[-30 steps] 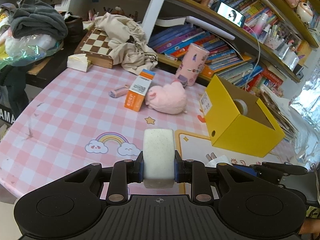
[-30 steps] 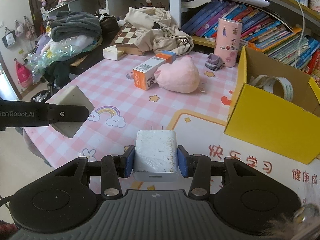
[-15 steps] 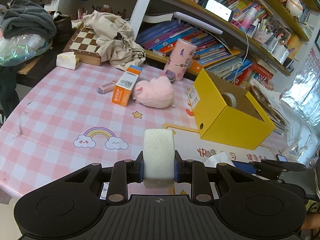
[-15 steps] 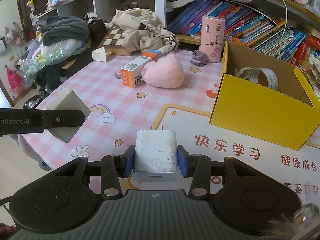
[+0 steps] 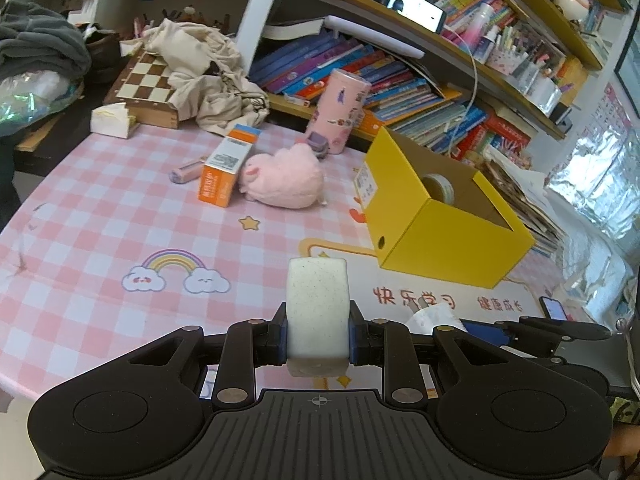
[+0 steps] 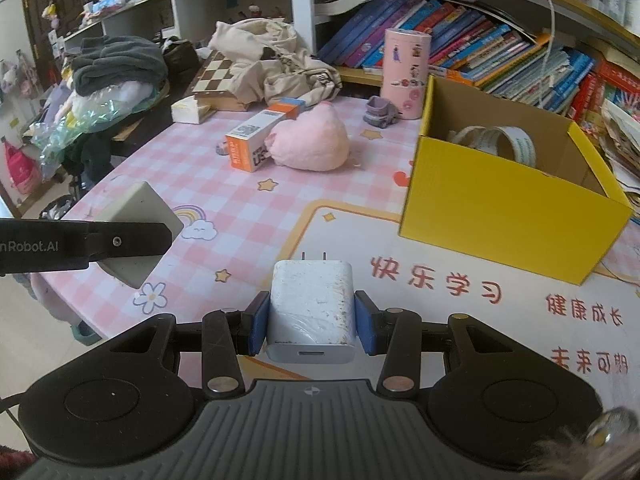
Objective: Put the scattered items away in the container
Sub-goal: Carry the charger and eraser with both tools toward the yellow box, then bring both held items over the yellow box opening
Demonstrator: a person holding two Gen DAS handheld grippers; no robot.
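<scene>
Both grippers, left (image 5: pixel 317 336) clamping a speckled eraser (image 5: pixel 317 300) and right (image 6: pixel 311 322) clamping a white charger (image 6: pixel 311 308), have risen and pulled back, with the yellow box (image 6: pixel 500 196) far right, so drop-off looks imminent.

A home, likely a child's room: crowded bookshelves (image 6: pixel 472 44), a pink checked cartoon surface (image 5: pixel 100 240), a plush toy (image 6: pixel 310 144).
</scene>
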